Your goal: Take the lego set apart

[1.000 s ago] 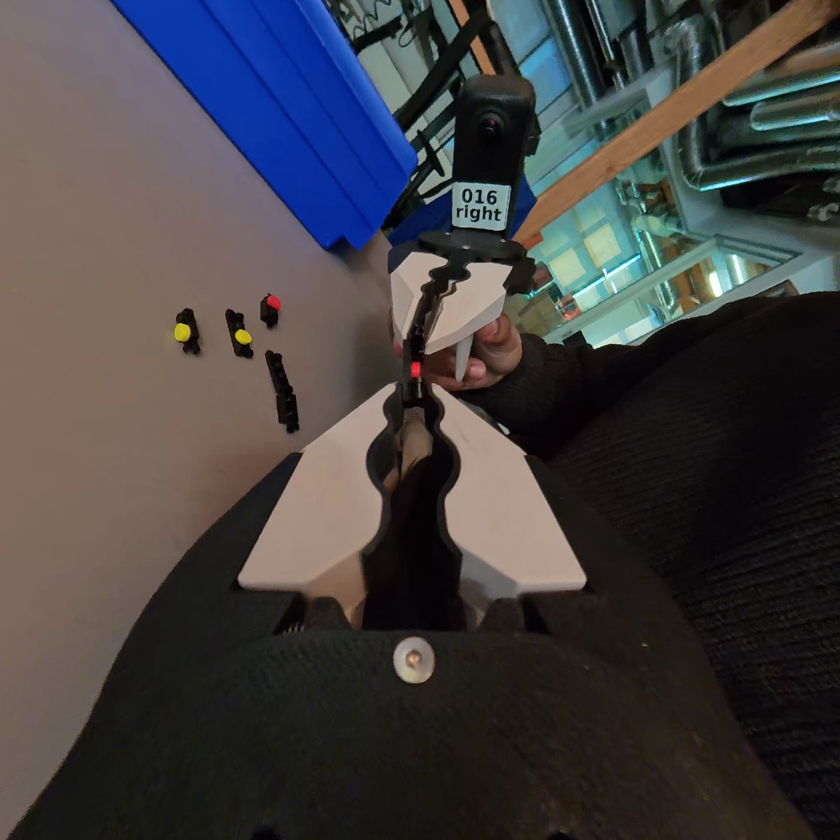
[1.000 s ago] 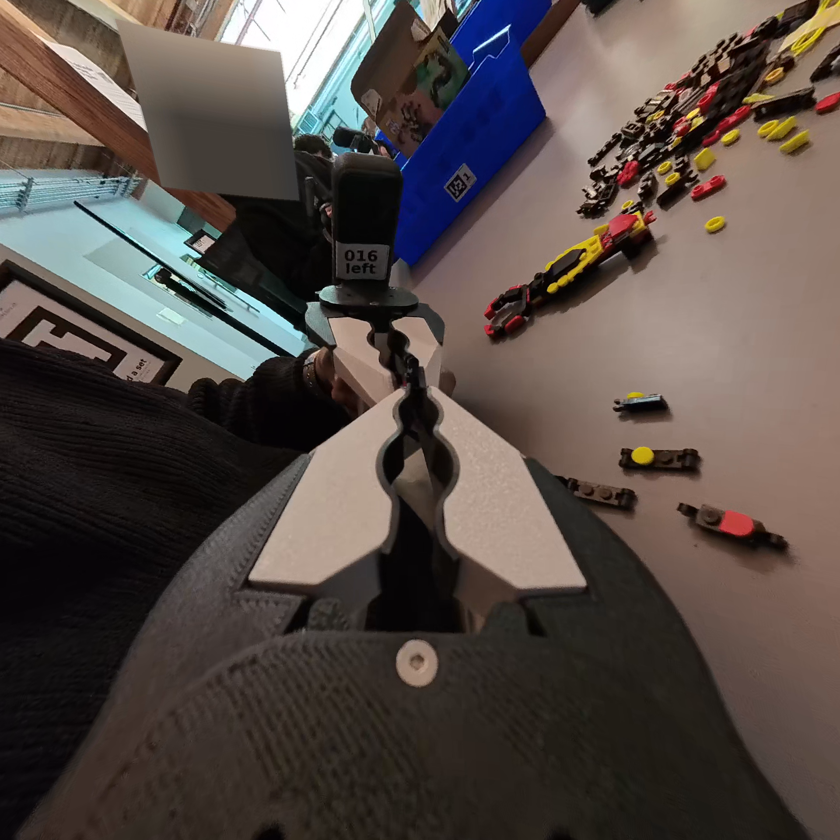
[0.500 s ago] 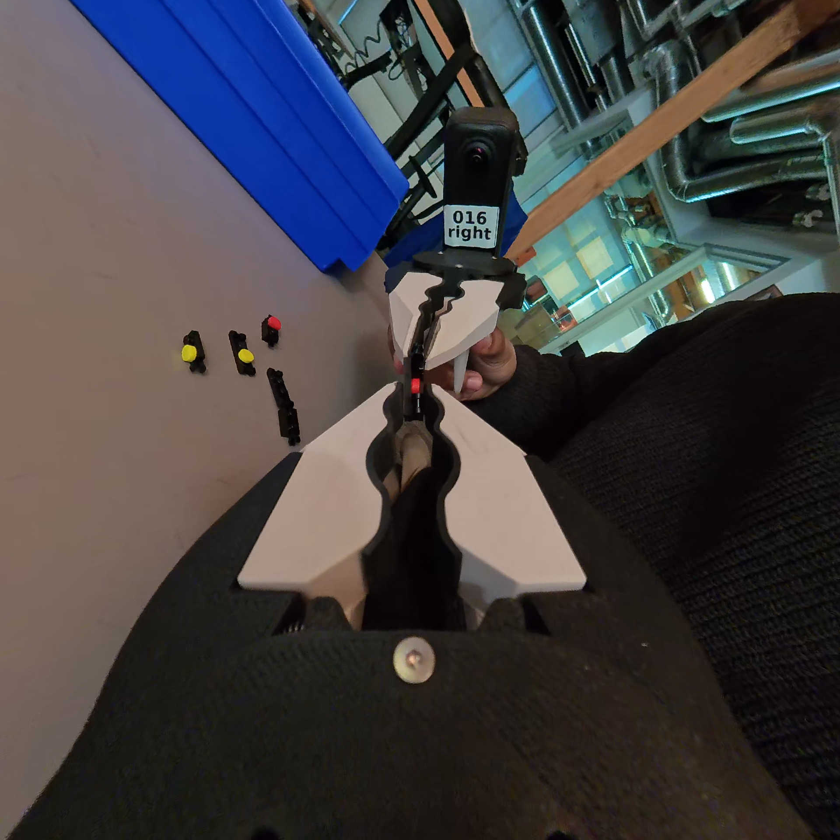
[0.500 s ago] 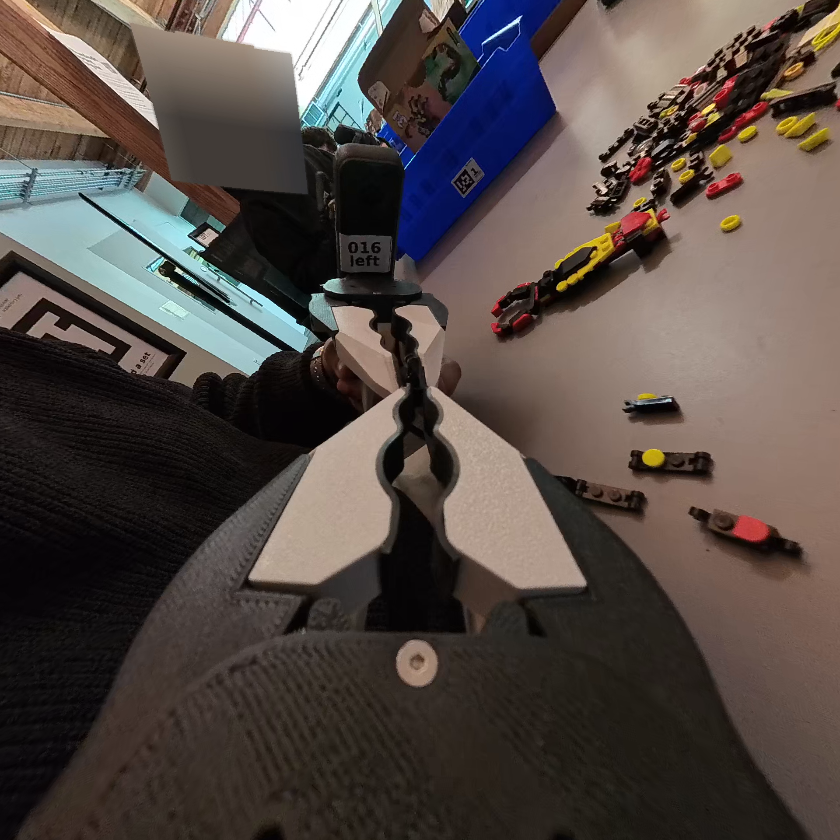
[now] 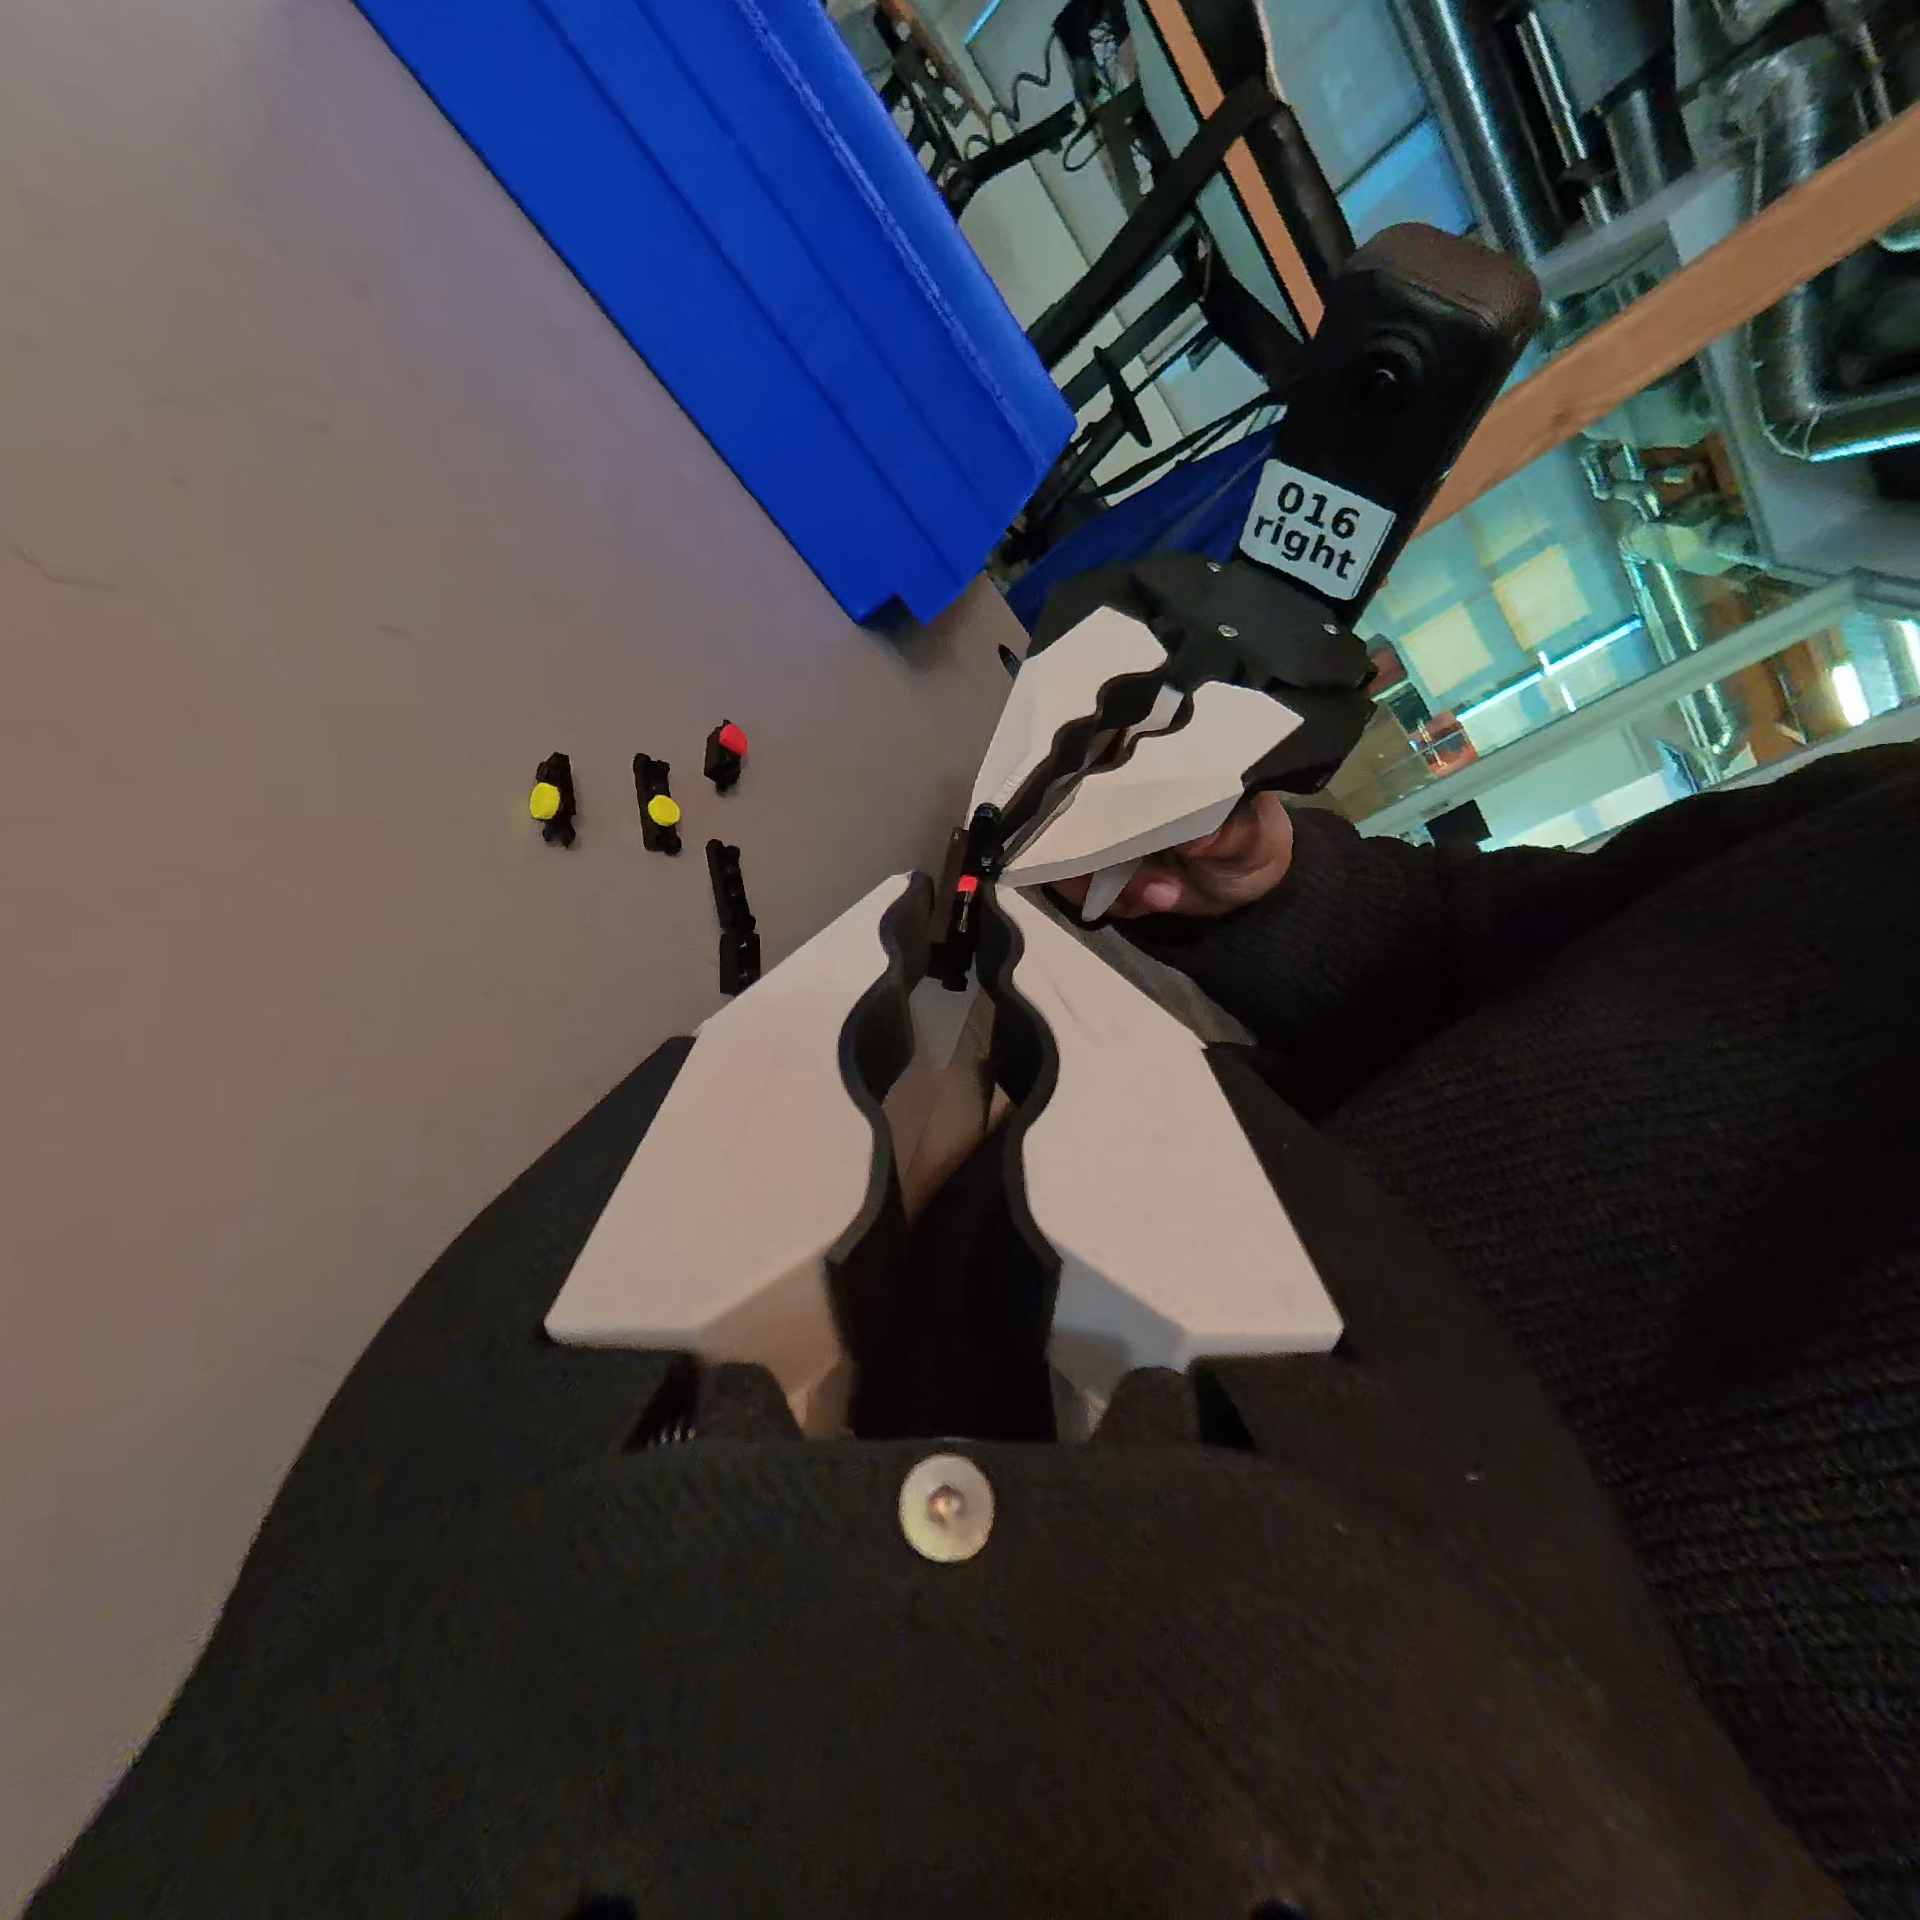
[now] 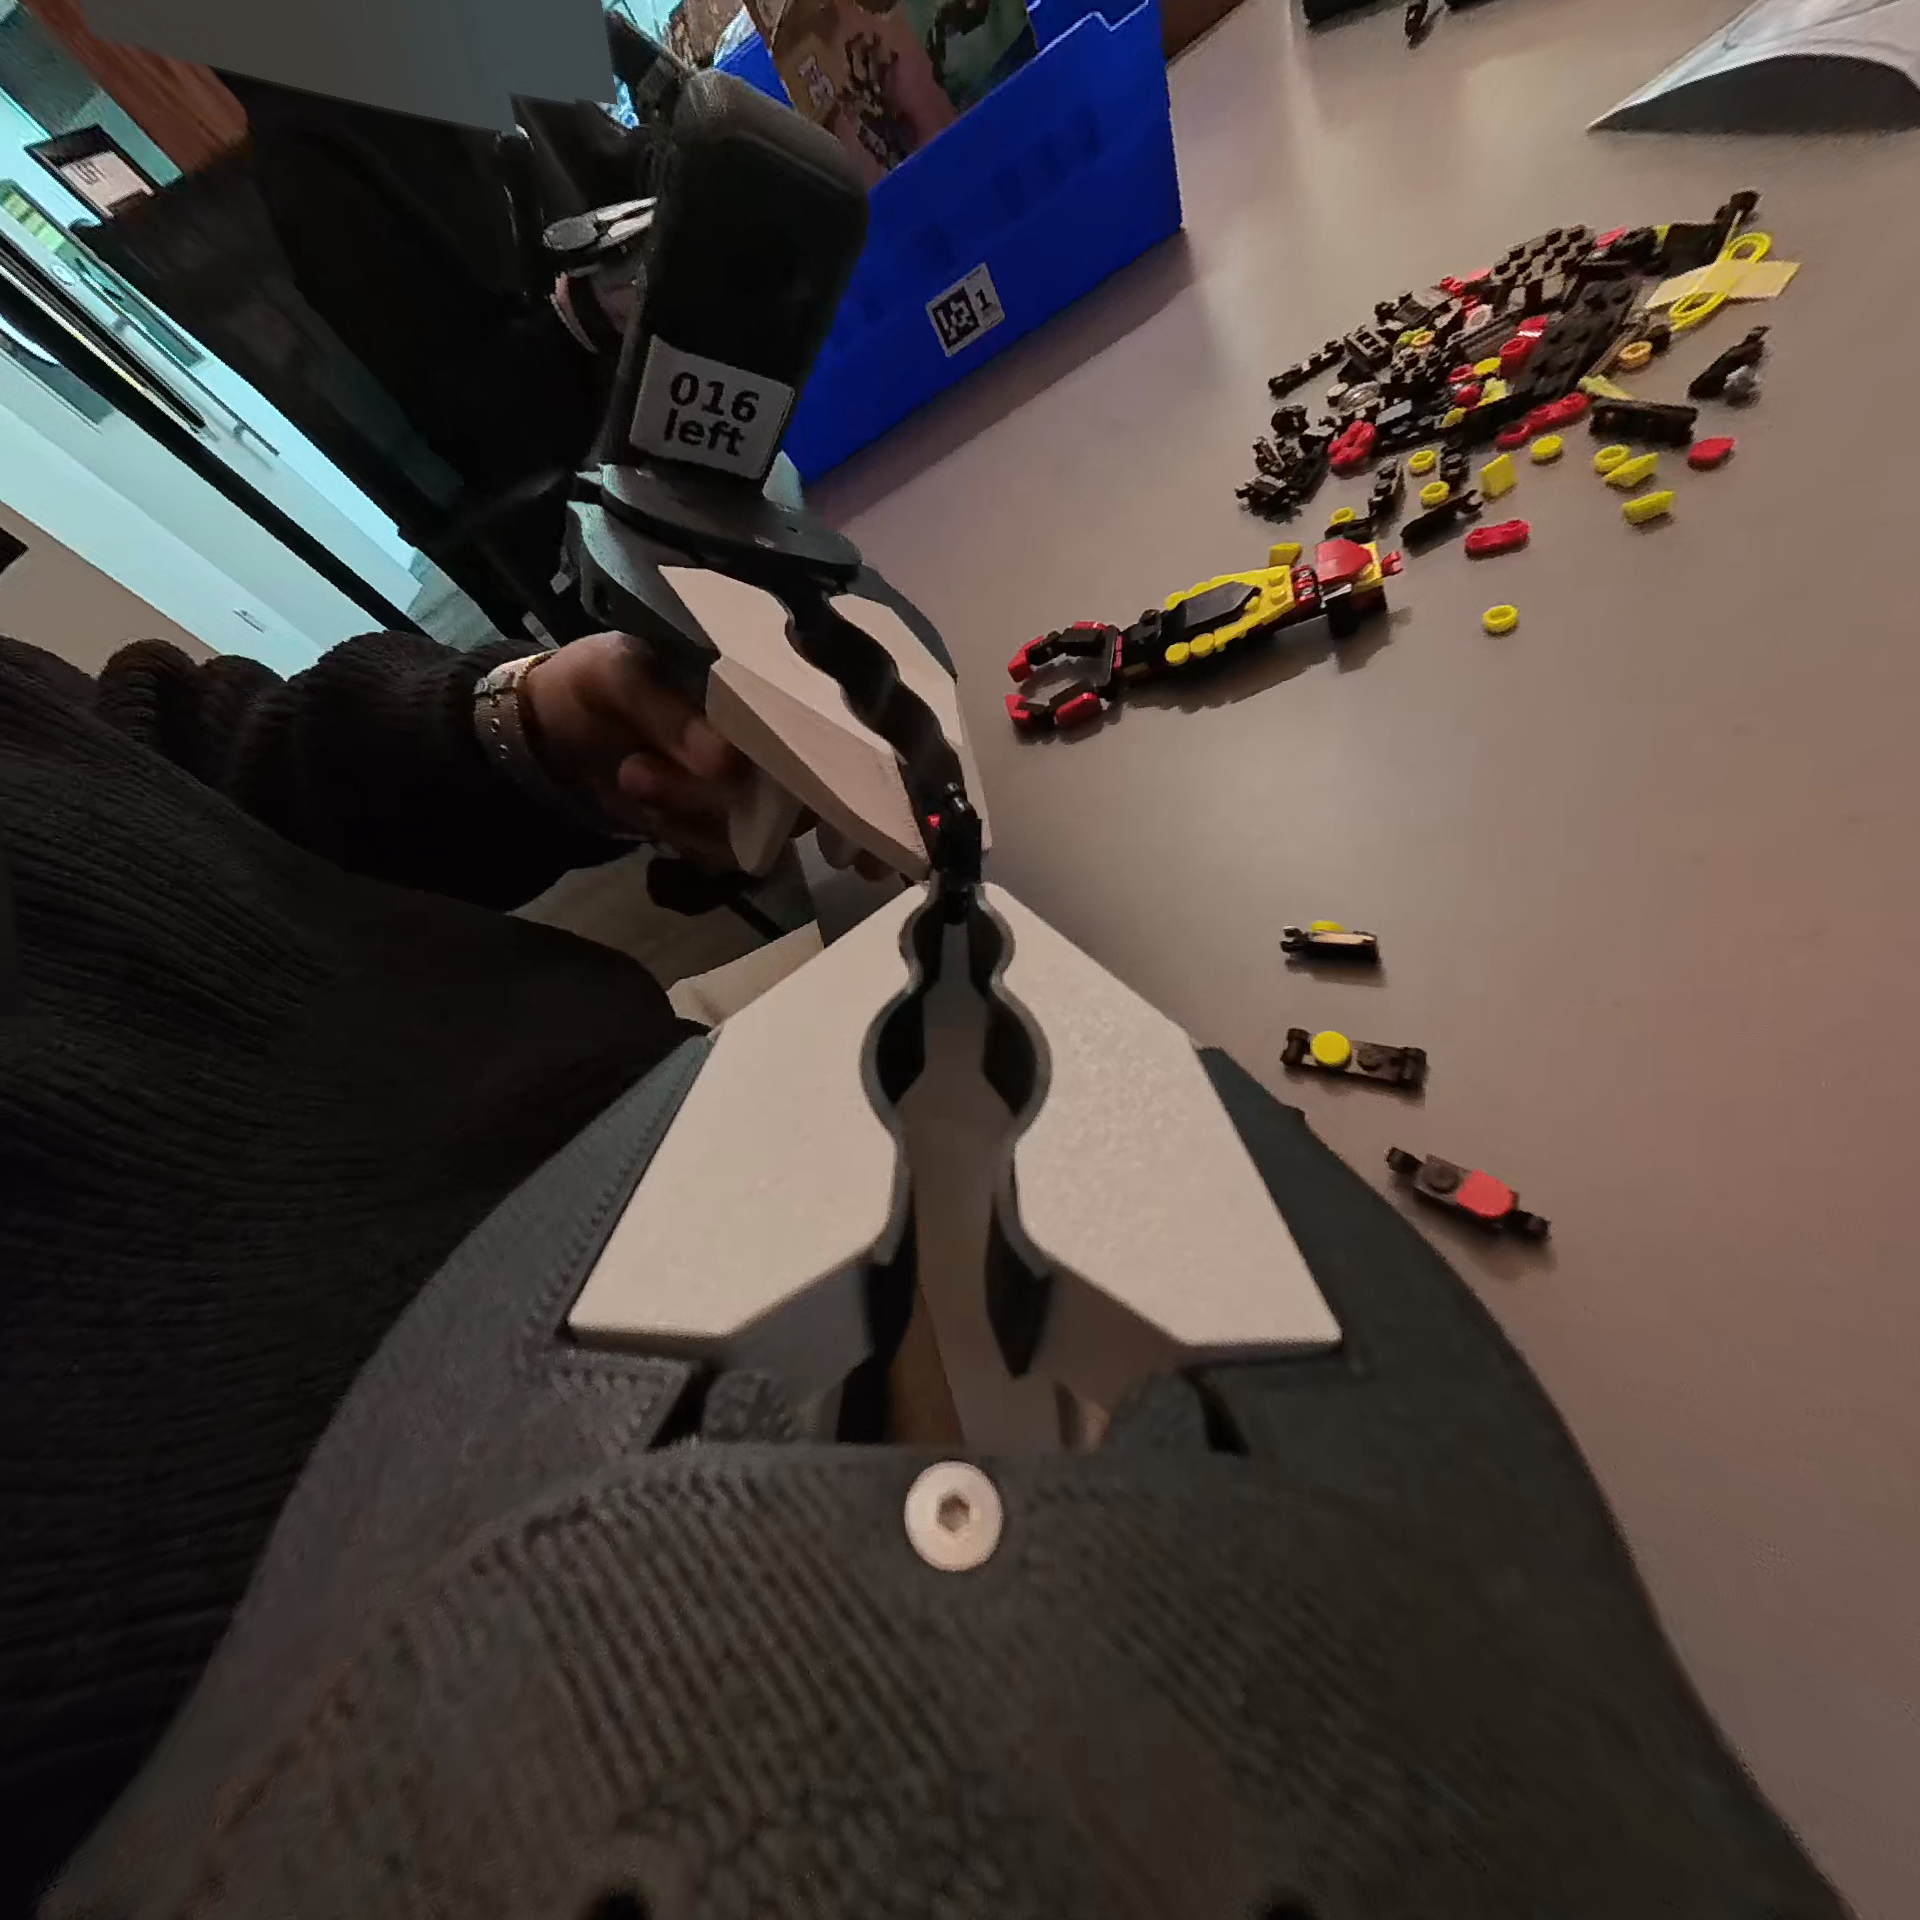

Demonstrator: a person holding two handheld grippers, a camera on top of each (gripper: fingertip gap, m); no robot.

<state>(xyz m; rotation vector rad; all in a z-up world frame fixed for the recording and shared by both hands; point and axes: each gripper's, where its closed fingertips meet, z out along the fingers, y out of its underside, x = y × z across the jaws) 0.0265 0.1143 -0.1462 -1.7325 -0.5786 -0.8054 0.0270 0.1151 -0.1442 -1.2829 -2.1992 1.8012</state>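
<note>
1. Two hand-held grippers met tip to tip in the air above the near edge of a grey desk (image 6: 1558, 831), each held by a person in a dark knit sleeve.
2. The left gripper (image 5: 951, 914) was clamped on one end of a small black lego piece with a red stud (image 5: 964, 894); its white fingers (image 5: 769, 1122) were drawn close together.
3. The right gripper (image 6: 951, 904) was clamped on the other end of the same piece, which showed only as a thin black sliver between the tips.
4. In the left wrist view, the right gripper came in at a slant, so the two tools looked angled against each other.
5. On the desk near the grippers lay four small separated pieces, among them a black plate with a yellow stud (image 6: 1351, 1058) and a black plate with a red tile (image 6: 1467, 1193).
6. Farther along the desk lay a still-joined yellow, black and red claw arm (image 6: 1205, 634), and beyond it a loose pile of bricks (image 6: 1507, 384) towards the far corner.
7. A blue bin (image 6: 997, 229) stood along the far edge.
8. The step in hand looked like prying this small piece in two. It would probably go best with both grips kept firm near the seam and one tool tilted like a hinge rather than pulled straight, staying low over the desk so that a freed part would not fly off.
</note>
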